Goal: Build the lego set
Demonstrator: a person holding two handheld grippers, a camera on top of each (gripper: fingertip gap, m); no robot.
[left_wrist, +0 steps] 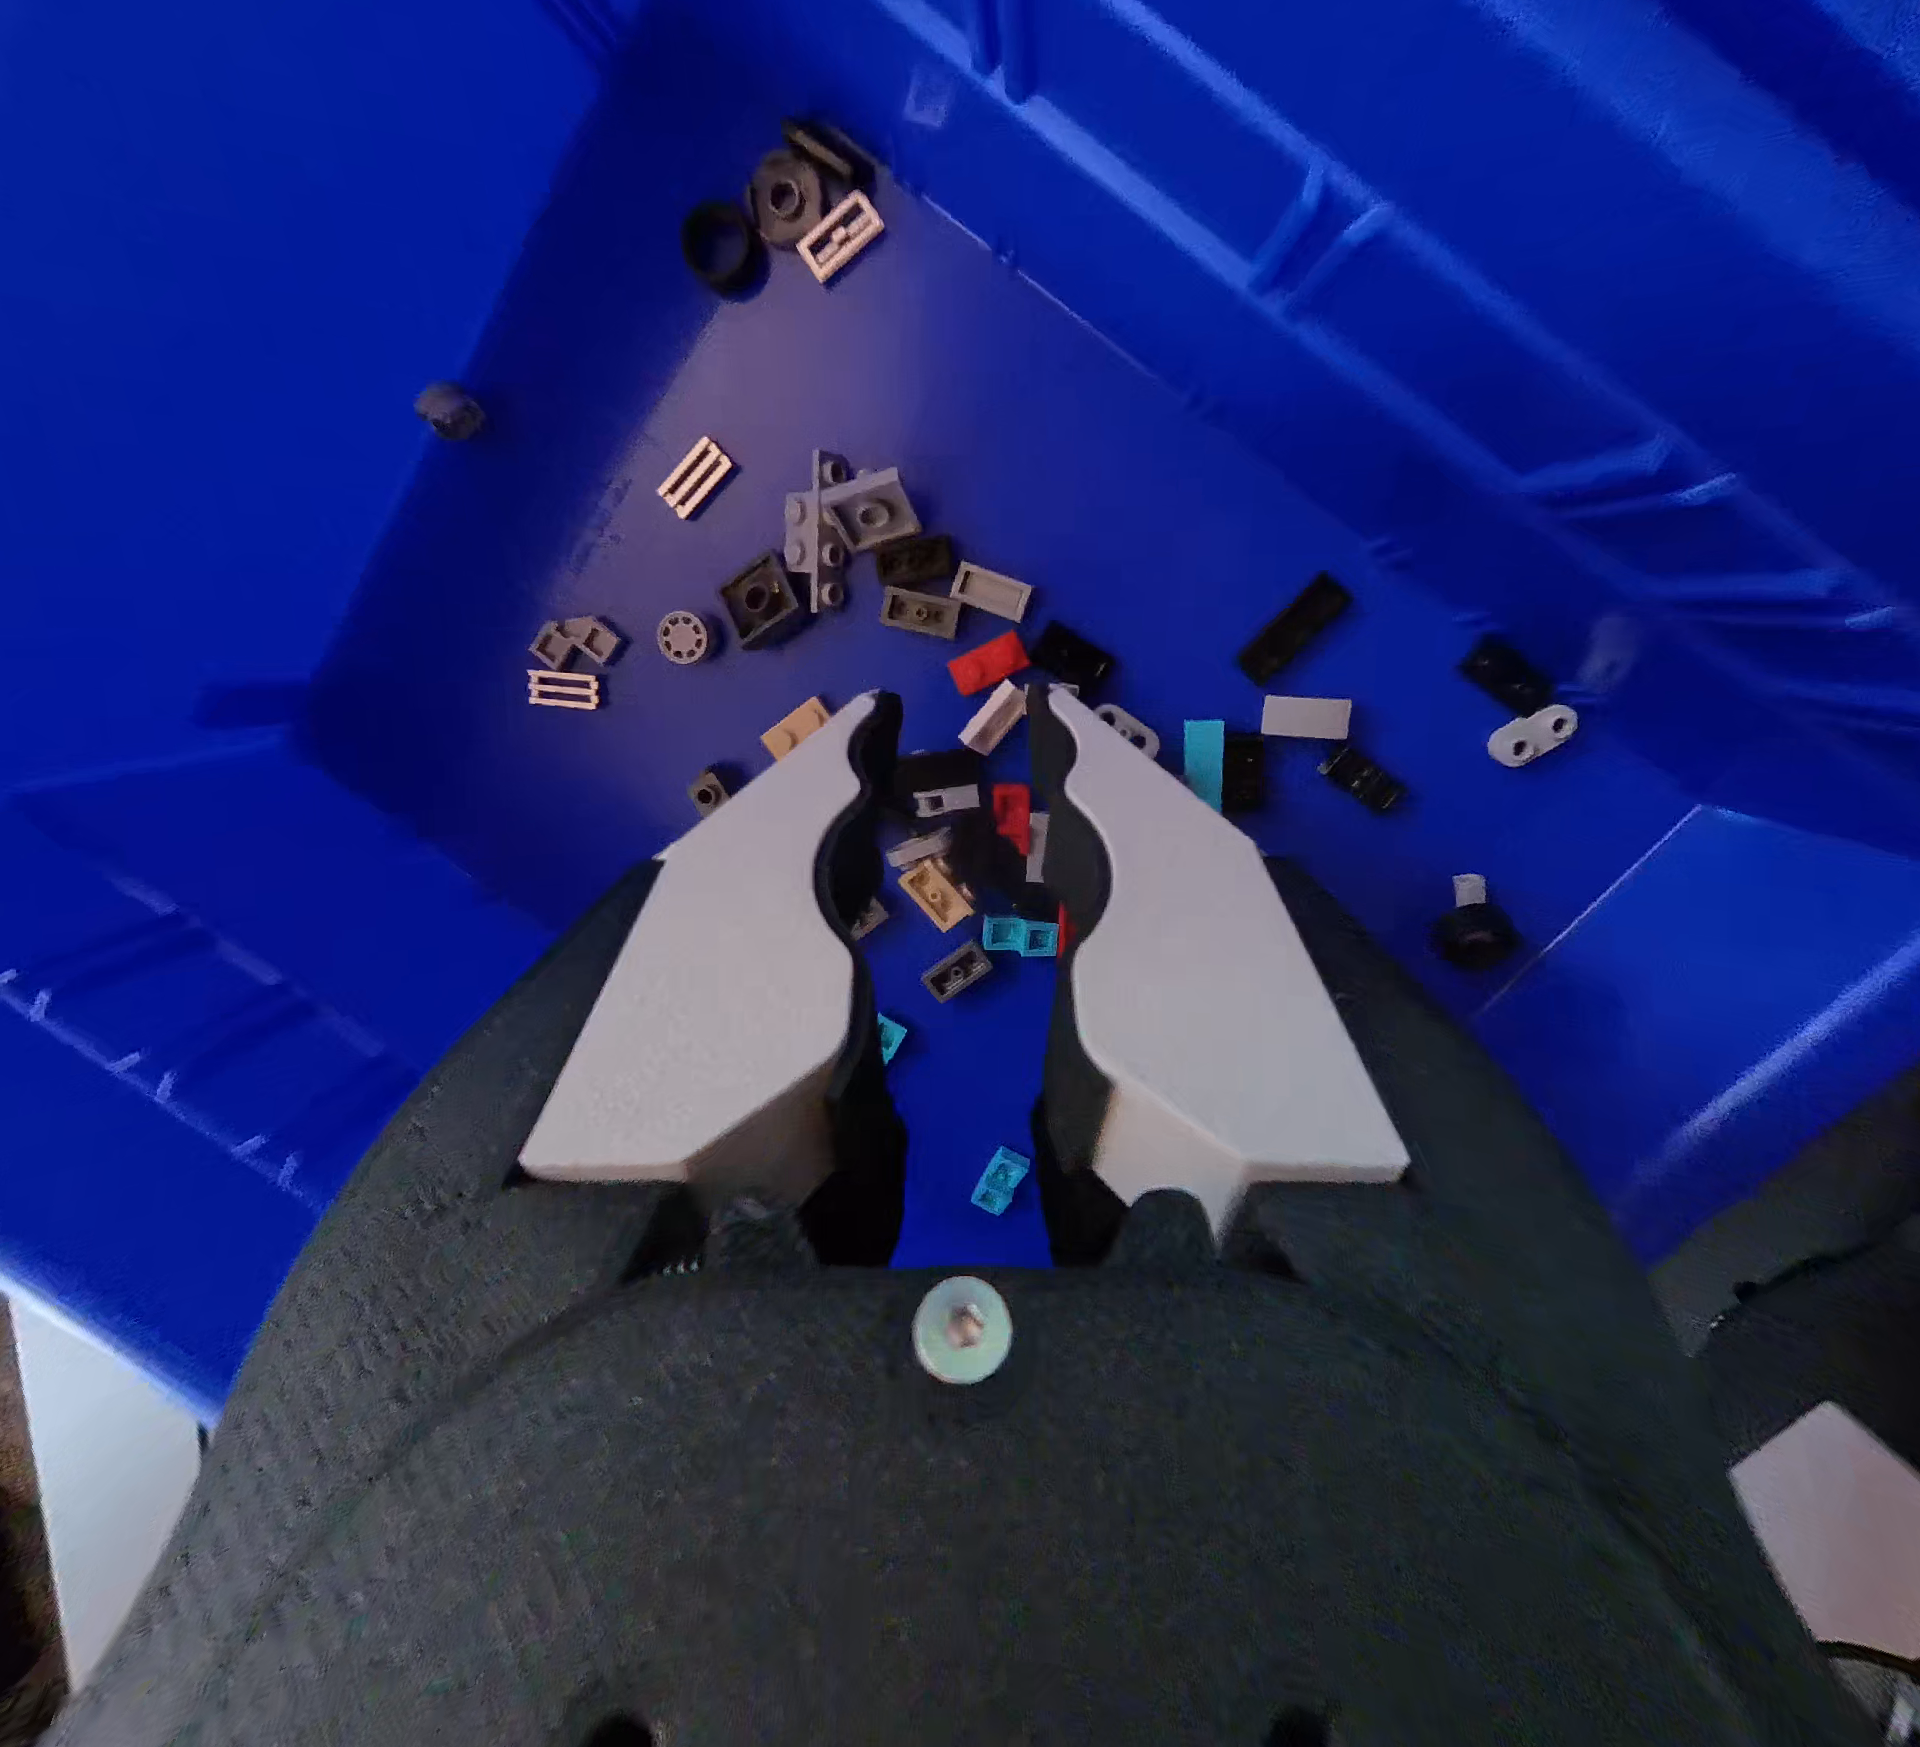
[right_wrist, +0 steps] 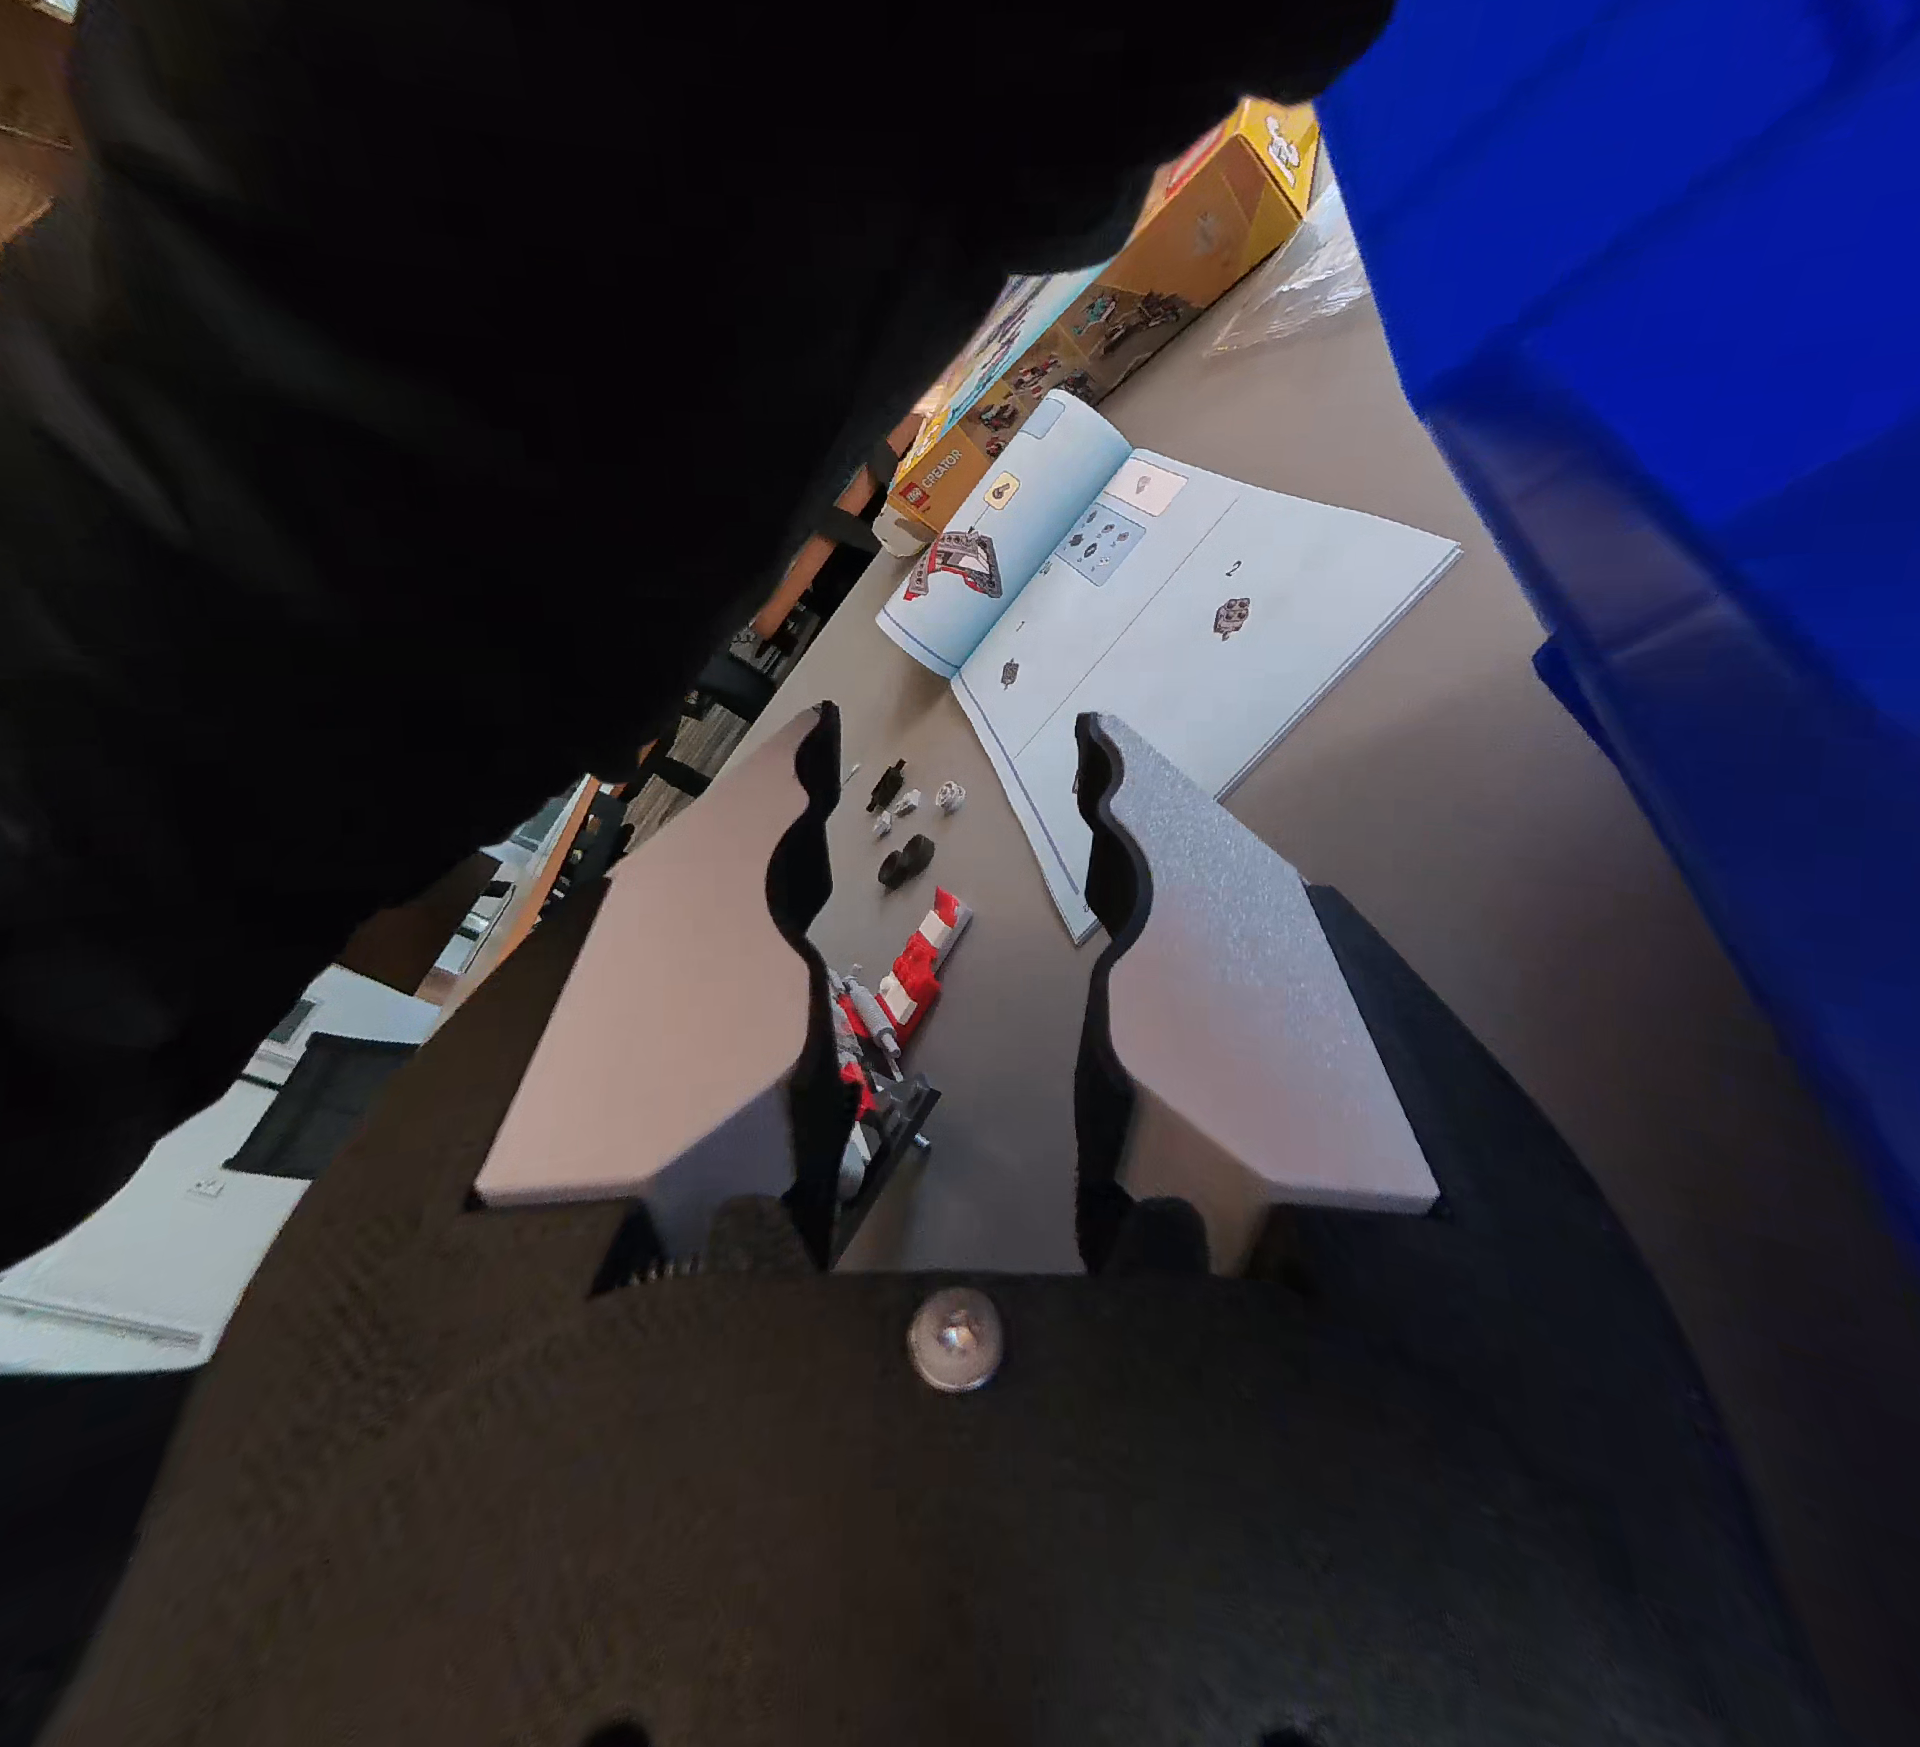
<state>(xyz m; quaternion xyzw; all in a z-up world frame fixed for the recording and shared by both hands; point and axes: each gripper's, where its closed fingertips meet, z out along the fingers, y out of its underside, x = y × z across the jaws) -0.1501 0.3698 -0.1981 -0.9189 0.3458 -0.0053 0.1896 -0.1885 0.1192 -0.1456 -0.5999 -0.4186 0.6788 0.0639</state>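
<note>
Left wrist view looks down into a blue bin [left_wrist: 1351, 263], where the left claw [left_wrist: 961, 710] hangs released, its two white fingers [left_wrist: 727, 970] parted over a scatter of loose lego pieces [left_wrist: 831, 544] on the bin floor. Nothing is held between the jaws. Through the gap between them show a tan plate [left_wrist: 935, 892], a red piece [left_wrist: 1010, 809] and small teal pieces [left_wrist: 1020, 935]; another teal piece [left_wrist: 1000, 1180] lies lower, near the claw's base. Just above the fingertips sits a red plate [left_wrist: 987, 661]. A cluster of grey plates lies at mid frame, a black ring [left_wrist: 719, 245] and a round dark piece [left_wrist: 790, 196] sit in the upper left corner of the bin, and a long black plate [left_wrist: 1294, 627] lies toward the right.

Right wrist view shows the right claw [right_wrist: 956, 731] also released and empty, jaws wide apart above a grey table [right_wrist: 1403, 866]. Between the fingers lies a partly built red, white and grey lego model [right_wrist: 894, 1001], with a few small black and grey pieces [right_wrist: 906, 861] just above it. An open instruction booklet [right_wrist: 1195, 617] lies at mid frame, a yellow lego box [right_wrist: 1195, 243] beyond it toward the top. The bin's outer wall [right_wrist: 1662, 347] fills the right edge, and a dark sleeve [right_wrist: 468, 347] covers the upper left.
</note>
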